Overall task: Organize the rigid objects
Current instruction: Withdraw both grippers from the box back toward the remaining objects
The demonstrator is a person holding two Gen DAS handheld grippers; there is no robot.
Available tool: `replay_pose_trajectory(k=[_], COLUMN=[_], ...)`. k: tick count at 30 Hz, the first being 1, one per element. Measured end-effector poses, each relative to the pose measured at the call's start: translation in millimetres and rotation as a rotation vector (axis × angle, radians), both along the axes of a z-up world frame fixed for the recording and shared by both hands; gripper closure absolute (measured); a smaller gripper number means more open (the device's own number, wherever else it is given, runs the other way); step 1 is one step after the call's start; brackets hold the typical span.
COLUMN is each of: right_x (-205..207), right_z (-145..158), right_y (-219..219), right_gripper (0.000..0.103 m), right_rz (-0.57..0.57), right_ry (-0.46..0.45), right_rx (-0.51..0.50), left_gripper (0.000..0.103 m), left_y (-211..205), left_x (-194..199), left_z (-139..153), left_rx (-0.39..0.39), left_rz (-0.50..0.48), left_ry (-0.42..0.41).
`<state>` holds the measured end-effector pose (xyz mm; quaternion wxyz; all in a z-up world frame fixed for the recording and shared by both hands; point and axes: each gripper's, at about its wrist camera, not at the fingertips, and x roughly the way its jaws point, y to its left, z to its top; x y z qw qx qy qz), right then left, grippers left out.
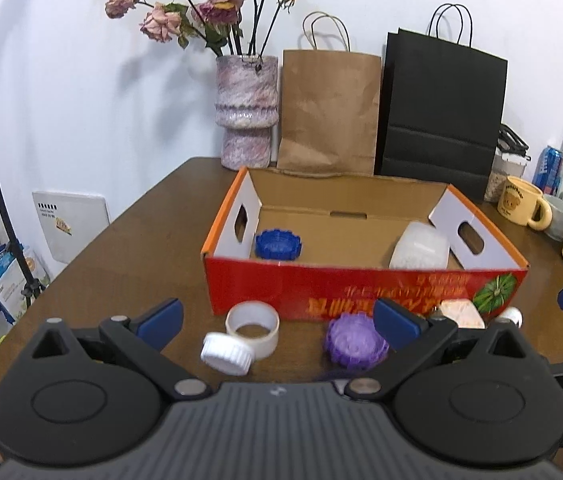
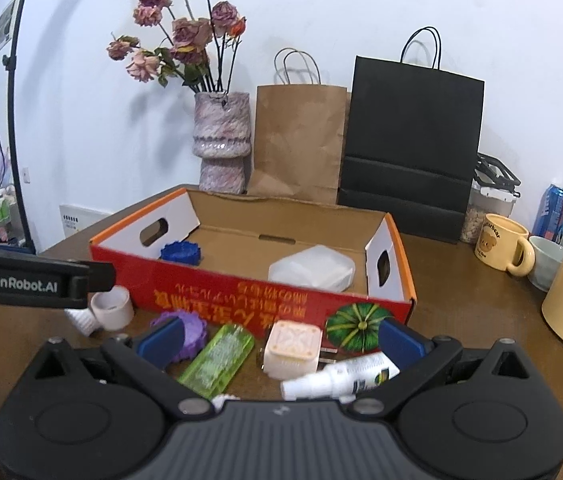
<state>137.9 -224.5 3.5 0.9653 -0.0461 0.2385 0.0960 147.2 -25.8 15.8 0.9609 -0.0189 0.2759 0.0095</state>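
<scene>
**Both grippers empty over the loose items in front of the box**

The right gripper (image 2: 279,340) hangs low with its blue fingers (image 2: 401,340) spread wide and holding nothing. Between them, on the brown wooden counter (image 2: 461,300), lie a translucent green rectangular plastic case (image 2: 217,360), a cream square plug adapter (image 2: 291,350) and a white spray bottle (image 2: 341,376) on its side. The bottle's long axis runs roughly across the gap, cap end toward the left finger; the green case lies slanted, pointing away toward the box. These three sit nearest the right gripper.

The left gripper (image 1: 277,322) is likewise released and empty. Ahead of its fingers lie a white ribbed cap (image 1: 225,354) touching a white tape roll (image 1: 252,328), and a purple toothed plastic disc (image 1: 355,340) close to its right finger, so these look like the left hand's share.

Just beyond stands the red and orange cardboard box (image 1: 321,284), already holding a blue toothed disc (image 1: 278,243) at its left end and a white translucent plastic container (image 1: 419,246) at its right
</scene>
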Motion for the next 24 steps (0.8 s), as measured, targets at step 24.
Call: replay_pose_trajectory(k=[24], right_x=[-28.1], right_z=[-36.6], right_y=[-1.0], right_gripper=[0.0], right_rz=[0.032], right_ry=[0.096], right_rx=[-0.058], left_gripper=[0.0], left_y=[-2.8], left_x=[-25.1], left_z=[-41.3], left_rx=[0.023], left_rz=[-0.044], left_ry=[0.116])
